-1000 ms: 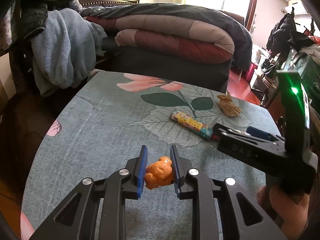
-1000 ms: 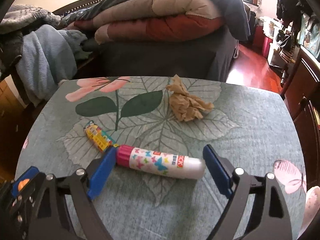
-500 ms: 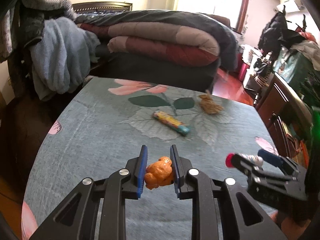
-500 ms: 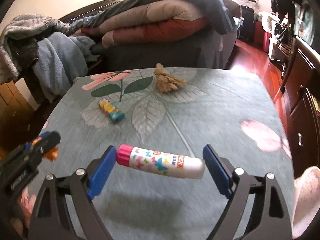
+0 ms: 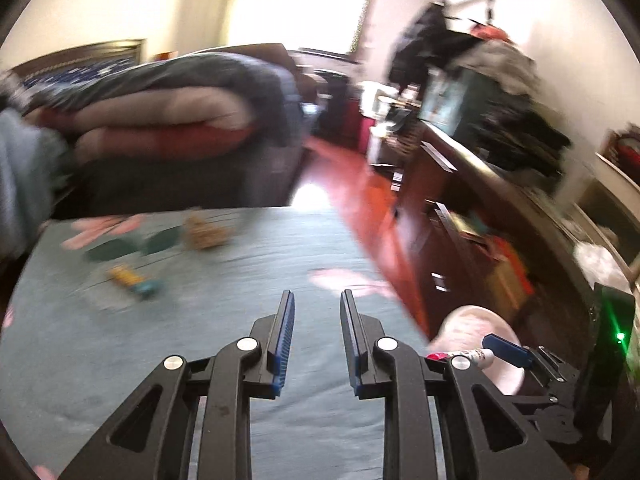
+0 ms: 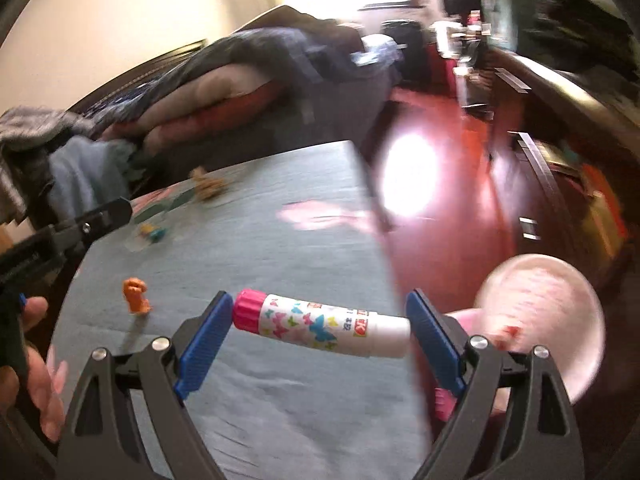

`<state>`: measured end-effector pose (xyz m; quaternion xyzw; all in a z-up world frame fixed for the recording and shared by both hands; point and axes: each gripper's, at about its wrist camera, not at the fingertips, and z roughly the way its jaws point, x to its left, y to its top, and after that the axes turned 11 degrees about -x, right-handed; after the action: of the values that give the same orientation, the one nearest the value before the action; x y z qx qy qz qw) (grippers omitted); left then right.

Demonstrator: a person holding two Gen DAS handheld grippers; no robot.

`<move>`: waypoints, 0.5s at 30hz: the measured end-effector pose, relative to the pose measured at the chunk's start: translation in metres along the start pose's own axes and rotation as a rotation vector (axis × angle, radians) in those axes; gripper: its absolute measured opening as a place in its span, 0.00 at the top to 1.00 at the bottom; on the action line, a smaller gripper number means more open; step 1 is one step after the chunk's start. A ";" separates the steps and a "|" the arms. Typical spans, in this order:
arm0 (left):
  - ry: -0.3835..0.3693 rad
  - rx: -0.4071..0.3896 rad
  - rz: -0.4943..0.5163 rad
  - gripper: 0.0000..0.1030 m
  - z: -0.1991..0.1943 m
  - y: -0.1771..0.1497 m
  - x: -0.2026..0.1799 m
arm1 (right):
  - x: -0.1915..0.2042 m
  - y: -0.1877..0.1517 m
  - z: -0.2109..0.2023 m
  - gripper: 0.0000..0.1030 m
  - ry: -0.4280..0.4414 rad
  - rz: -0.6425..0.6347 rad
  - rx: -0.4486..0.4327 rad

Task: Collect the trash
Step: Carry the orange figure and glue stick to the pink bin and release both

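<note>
Glue stick (image 6: 324,326) between right tongs: white, pink cap, butterfly print. Blue pads (image 6: 202,350). Left of them, orange scrap (image 6: 136,290) on teal cloth (image 6: 280,248).

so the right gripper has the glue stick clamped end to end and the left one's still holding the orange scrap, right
Not quite. The right gripper does clamp the glue stick end to end, but the left gripper holds nothing: the left wrist view shows only tablecloth between its fingers. The right wrist view shows the orange scrap loose above the table.
</note>
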<state>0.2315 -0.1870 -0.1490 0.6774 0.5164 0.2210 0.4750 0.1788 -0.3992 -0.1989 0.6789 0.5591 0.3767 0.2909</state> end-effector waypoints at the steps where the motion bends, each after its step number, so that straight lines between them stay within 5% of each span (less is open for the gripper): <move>1: -0.020 0.005 0.014 0.78 0.004 0.001 -0.011 | -0.015 -0.001 -0.008 0.15 -0.023 0.016 -0.009; 6: -0.083 0.011 0.111 0.77 0.021 0.000 -0.072 | -0.075 -0.007 -0.036 0.15 -0.110 0.087 -0.035; 8: -0.071 0.020 0.136 0.68 0.022 -0.006 -0.080 | -0.089 -0.009 -0.044 0.15 -0.126 0.100 -0.043; 9: -0.036 0.032 0.146 0.60 0.023 -0.011 -0.078 | -0.092 -0.010 -0.044 0.15 -0.125 0.103 -0.042; 10: 0.001 0.036 0.148 0.38 0.022 -0.016 -0.073 | -0.094 -0.011 -0.045 0.15 -0.120 0.102 -0.040; 11: 0.053 0.033 0.147 0.26 0.021 -0.020 -0.065 | -0.093 -0.012 -0.044 0.15 -0.113 0.099 -0.037; 15: 0.341 0.058 0.147 0.26 0.020 -0.035 0.002 | -0.070 -0.014 -0.034 0.15 -0.047 0.074 -0.023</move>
<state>0.2312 -0.1933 -0.1886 0.6793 0.5448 0.3517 0.3435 0.1363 -0.4657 -0.2048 0.7043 0.5222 0.3775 0.2978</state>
